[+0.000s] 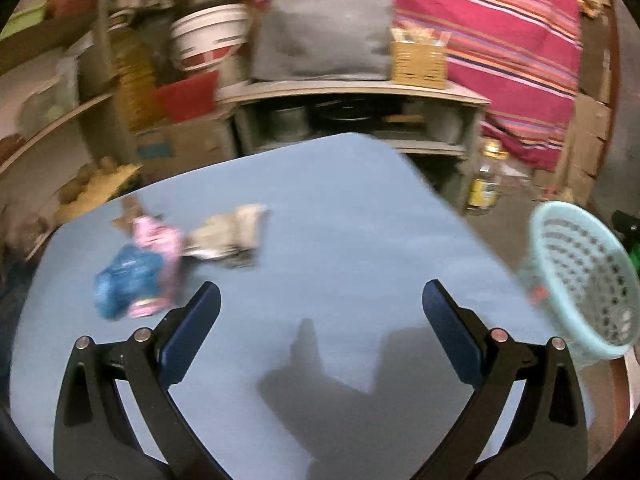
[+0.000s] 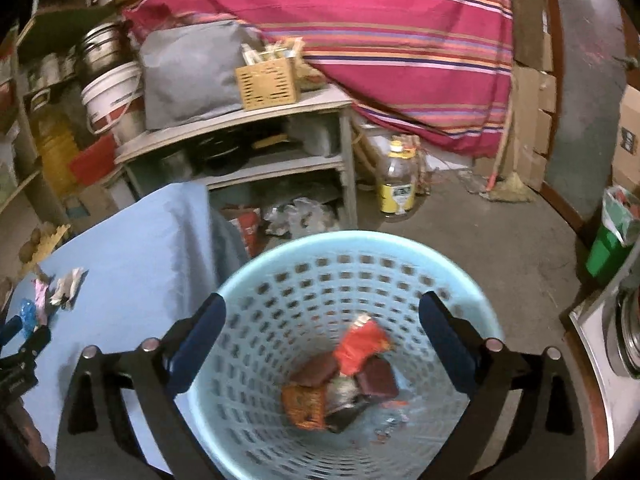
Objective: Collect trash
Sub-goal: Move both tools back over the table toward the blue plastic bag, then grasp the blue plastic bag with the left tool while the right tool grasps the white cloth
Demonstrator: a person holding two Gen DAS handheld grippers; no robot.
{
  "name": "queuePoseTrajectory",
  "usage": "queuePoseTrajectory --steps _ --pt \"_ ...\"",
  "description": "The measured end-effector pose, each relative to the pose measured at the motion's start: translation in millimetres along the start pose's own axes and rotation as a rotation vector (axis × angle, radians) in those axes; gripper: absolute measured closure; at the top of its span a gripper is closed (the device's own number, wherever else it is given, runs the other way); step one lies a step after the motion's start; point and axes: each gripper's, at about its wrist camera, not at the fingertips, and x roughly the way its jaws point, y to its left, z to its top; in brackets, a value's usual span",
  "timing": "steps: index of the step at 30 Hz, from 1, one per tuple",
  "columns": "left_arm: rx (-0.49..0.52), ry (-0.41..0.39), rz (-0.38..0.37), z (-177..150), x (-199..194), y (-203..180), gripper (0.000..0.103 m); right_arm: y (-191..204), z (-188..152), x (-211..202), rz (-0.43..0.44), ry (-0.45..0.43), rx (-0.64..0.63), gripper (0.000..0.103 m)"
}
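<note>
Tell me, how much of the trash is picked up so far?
Partly done. Several wrappers, a red wrapper among them, already lie in the light blue basket. Both the left gripper and the right gripper are open and empty. A blue wrapper, a pink wrapper and crumpled paper remain on the blue table.

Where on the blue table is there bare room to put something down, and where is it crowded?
The blue table is bare from the wrappers across to its right edge by the basket, including under the open left gripper. It is crowded only at the far left, where the blue wrapper, pink wrapper and crumpled paper cluster.
</note>
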Motion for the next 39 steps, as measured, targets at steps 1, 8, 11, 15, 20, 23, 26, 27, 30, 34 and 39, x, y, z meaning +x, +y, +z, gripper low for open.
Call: queuePoseTrajectory --steps 1,8,11,15,20,23,26,27,30,34,39 --pt "-0.012 0.002 0.019 -1 2 13 0.005 11 0 3 0.006 0.004 -0.013 0.008" --pt "-0.114 0.027 0.145 -5 19 111 0.005 78 -4 19 0.039 0.028 -0.093 0.008" --pt "-0.174 0.048 0.171 -5 28 150 0.005 105 -5 25 0.054 0.034 -0.118 0.008" --pt "-0.243 0.083 0.162 -8 43 187 0.006 132 -6 32 0.087 0.047 -0.127 0.008" --pt "-0.245 0.108 0.150 -11 61 209 0.006 173 -12 35 0.113 0.048 -0.193 0.008" --pt "-0.257 0.139 0.071 -11 76 218 0.014 194 -15 36 0.123 0.045 -0.233 0.008" --pt "-0.257 0.169 0.035 -15 87 221 0.032 216 -18 40 0.135 0.050 -0.264 0.008" --pt "-0.252 0.175 0.035 -16 90 220 0.040 221 -20 41 0.138 0.051 -0.270 0.008" --pt "-0.231 0.170 0.033 -17 91 223 0.052 247 -23 48 0.153 0.061 -0.303 0.008" --pt "-0.202 0.139 0.032 -15 84 228 0.060 276 -28 53 0.166 0.074 -0.335 0.008" --pt "-0.162 0.107 0.048 -11 74 235 0.063 318 -33 54 0.227 0.094 -0.328 0.008"
